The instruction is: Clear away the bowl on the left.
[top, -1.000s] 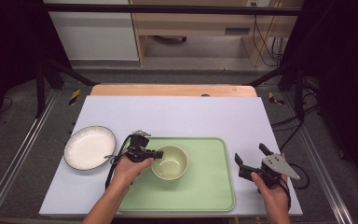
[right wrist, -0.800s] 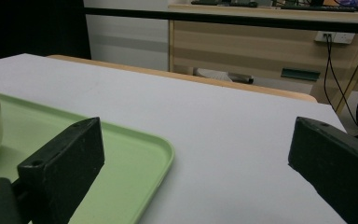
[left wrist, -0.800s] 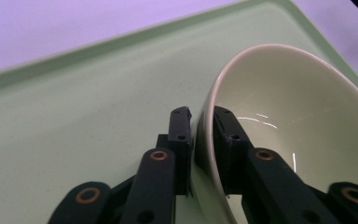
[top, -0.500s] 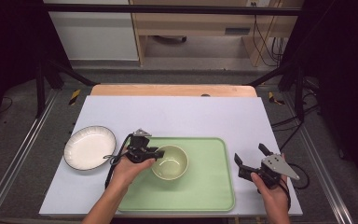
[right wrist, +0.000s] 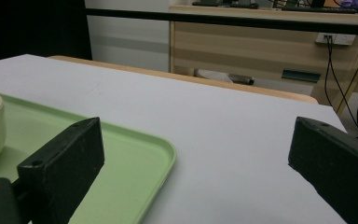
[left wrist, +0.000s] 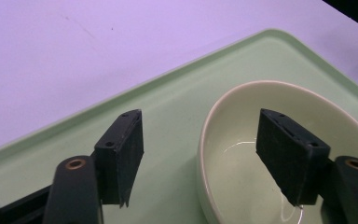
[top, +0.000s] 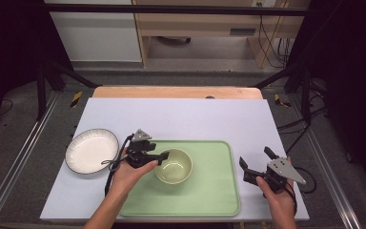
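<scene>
The right tool (top: pixel 256 164) hovers just off the green tray's (top: pixel 214 195) right edge, jaws spread wide and holding nothing. On the tray, left of its middle, sits the pale green bowl (top: pixel 174 166). The left tool (top: pixel 161 156) straddles the bowl's left rim, one jaw inside, one outside; its jaws have just been opening and no longer press the rim. Left of the tray, a white plate (top: pixel 91 150) rests on the tabletop (top: pixel 195 119).

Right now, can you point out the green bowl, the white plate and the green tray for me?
green bowl (top: pixel 174 167): high view, on its inner bottom.
white plate (top: pixel 90 150): high view, on its flat middle.
green tray (top: pixel 217 191): high view, on the bare floor right of the bowl.
</scene>
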The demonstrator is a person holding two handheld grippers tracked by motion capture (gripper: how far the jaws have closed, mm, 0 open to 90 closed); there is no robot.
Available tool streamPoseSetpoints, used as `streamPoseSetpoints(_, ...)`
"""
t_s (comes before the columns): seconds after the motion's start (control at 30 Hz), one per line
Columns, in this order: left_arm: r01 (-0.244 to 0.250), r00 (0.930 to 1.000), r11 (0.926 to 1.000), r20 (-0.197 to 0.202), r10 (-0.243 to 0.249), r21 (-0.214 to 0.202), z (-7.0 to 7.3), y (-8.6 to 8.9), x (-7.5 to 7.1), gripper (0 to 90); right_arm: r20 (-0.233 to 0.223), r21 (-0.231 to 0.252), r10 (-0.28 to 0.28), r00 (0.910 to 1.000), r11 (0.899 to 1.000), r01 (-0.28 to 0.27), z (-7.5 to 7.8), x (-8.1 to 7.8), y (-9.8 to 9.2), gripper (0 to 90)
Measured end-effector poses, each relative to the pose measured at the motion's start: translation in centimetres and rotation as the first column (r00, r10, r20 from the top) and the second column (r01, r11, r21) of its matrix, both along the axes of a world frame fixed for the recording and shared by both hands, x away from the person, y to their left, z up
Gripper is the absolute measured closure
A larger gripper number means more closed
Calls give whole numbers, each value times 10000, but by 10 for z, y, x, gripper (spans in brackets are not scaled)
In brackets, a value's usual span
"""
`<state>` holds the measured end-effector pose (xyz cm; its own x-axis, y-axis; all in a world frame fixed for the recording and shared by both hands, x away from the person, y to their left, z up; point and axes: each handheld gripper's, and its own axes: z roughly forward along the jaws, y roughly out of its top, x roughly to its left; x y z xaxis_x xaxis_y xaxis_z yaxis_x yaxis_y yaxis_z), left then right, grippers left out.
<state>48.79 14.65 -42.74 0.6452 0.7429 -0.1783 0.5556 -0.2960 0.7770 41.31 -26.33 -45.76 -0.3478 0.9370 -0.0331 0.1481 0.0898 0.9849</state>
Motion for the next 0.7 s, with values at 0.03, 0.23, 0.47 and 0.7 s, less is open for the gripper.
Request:
streamPoseSetpoints(0.03,173,9998,9998,104,-172,-69,0,1,-1,298,21,-4,15,10000,10000,-15,0,0,0,36)
streamPoseSetpoints(0.23,671,9952,9972,734,-645,-343,3,5,-5,196,51,52,35,10000,10000,-35,0,0,0,36)
streamPoseSetpoints(0.47,1151,9824,9910,1554,-1034,-678,7,9,-12,153,34,29,25,10000,10000,-25,0,0,0,36)
streamPoseSetpoints(0.7,1281,9747,9877,1953,-1088,-894,10,14,-17,117,50,37,18,10000,10000,-19,0,0,0,36)
